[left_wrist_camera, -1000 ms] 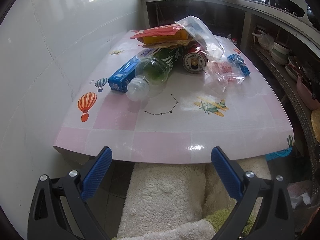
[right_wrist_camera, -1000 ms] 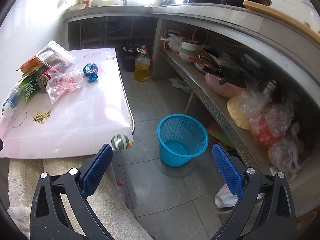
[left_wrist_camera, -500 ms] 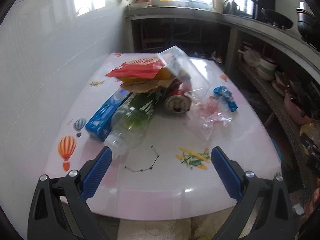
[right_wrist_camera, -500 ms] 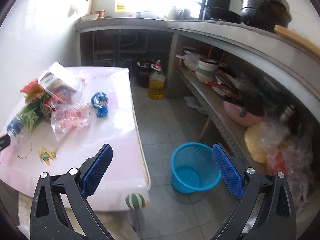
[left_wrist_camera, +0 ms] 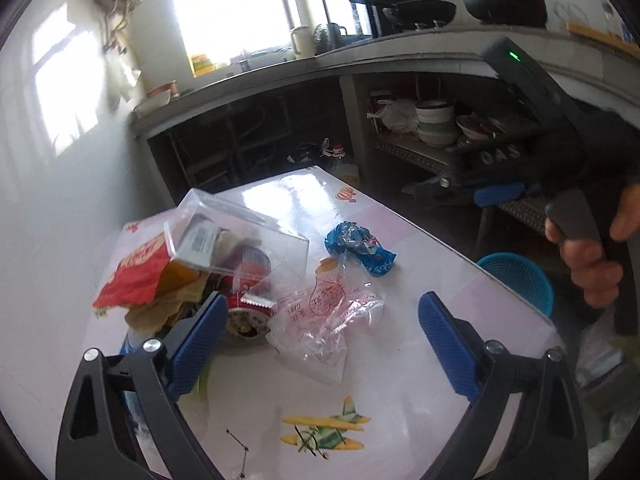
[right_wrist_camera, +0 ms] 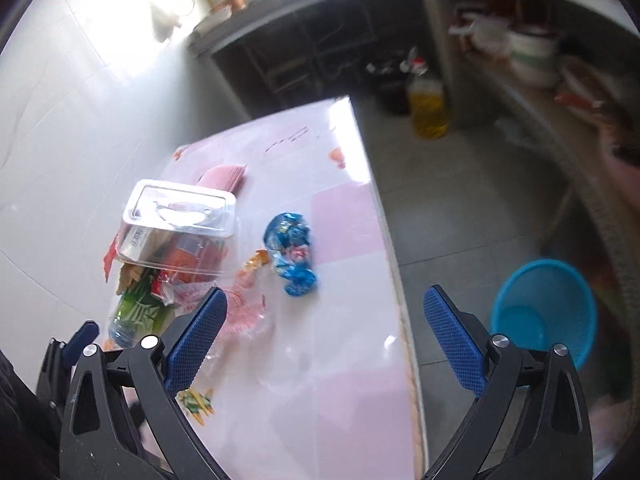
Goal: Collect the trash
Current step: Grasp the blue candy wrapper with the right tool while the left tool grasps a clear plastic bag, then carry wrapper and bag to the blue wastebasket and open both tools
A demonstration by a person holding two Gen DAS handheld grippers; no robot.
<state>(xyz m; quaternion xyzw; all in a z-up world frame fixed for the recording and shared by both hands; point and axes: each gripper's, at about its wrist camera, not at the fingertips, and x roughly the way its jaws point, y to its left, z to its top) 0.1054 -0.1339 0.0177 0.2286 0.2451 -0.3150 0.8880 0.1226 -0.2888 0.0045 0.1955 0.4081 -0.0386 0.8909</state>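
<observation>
So both my tongs are hanging over the pink surface (left_wrist_camera: 400, 380) right now; left tongs (left_wrist_camera: 318, 344) are wide but the jaws are easing inward, nothing pinched between them, just the clear plastic bag with red print (left_wrist_camera: 328, 316) lying flat on the surface below; right tongs (right_wrist_camera: 326, 334) same deal, spread wide and starting to close, nothing in them either.

The trash is all piled toward the wall side of the surface; a clear plastic box (left_wrist_camera: 236, 236) sits tilted on top of a red can (left_wrist_camera: 248, 300) lying on its side, with a red and yellow snack wrapper (left_wrist_camera: 140, 272) beside it; a green bottle (right_wrist_camera: 138, 312) is lying at the near end of the pile; a crumpled blue wrapper (left_wrist_camera: 360, 246) sits on its own, just beyond the bag.

The blue basket (right_wrist_camera: 544, 312) is on the floor off the surface's right edge; from the left view I can see the hand (left_wrist_camera: 592, 264) holding the right rig.
</observation>
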